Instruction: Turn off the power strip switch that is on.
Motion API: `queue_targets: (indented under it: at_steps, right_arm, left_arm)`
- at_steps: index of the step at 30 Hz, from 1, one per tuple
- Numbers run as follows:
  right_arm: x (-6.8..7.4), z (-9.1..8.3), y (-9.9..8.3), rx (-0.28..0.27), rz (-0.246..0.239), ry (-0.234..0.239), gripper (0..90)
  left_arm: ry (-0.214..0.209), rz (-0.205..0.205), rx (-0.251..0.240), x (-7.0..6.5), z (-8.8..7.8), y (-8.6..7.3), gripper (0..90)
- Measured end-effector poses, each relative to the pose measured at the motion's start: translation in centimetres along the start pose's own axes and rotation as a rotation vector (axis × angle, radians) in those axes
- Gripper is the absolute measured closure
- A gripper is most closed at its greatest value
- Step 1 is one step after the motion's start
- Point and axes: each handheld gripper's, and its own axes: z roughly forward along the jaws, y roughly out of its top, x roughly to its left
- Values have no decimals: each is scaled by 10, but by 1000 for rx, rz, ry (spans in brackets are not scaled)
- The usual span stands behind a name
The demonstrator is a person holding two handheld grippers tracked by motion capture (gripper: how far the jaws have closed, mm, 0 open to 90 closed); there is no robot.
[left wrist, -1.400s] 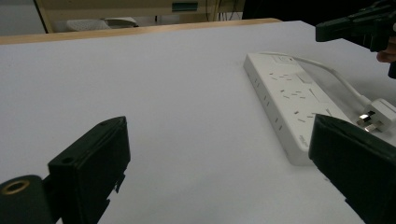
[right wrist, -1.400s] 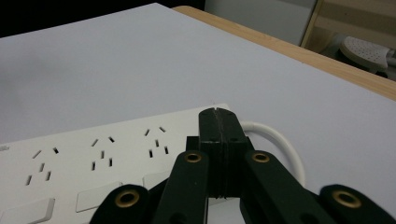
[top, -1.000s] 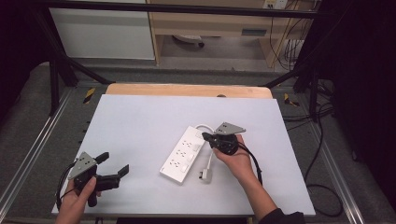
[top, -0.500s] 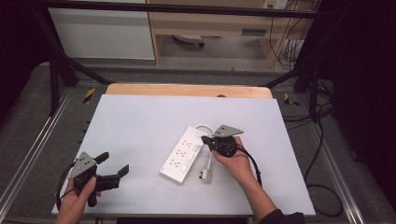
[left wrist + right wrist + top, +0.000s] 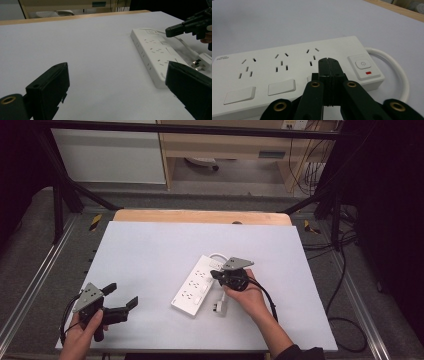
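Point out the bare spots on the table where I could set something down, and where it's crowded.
The far half of the table, between the wooden edge and the power strip, is bare. So is the stretch between the left gripper and the strip. It is crowded right of centre: strip, plug and right gripper sit close together.

A white power strip [image 5: 197, 285] lies flat and slantwise mid-table, three socket sets and rocker switches facing up, round power button at its far end, its white cable [image 5: 218, 257] looping to the plug [image 5: 220, 306] beside it.
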Motion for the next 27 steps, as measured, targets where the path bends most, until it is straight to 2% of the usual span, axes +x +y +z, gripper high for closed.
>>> queue_targets:
  at_steps: [16, 27]
  right_arm:
    - [9, 9, -1, 20, -2, 38, 900]
    - [11, 11, -2, 32, 3, 48, 900]
  left_arm:
    - [5, 5, -2, 0, 0, 0, 53]
    - [4, 8, -1, 0, 0, 0, 53]
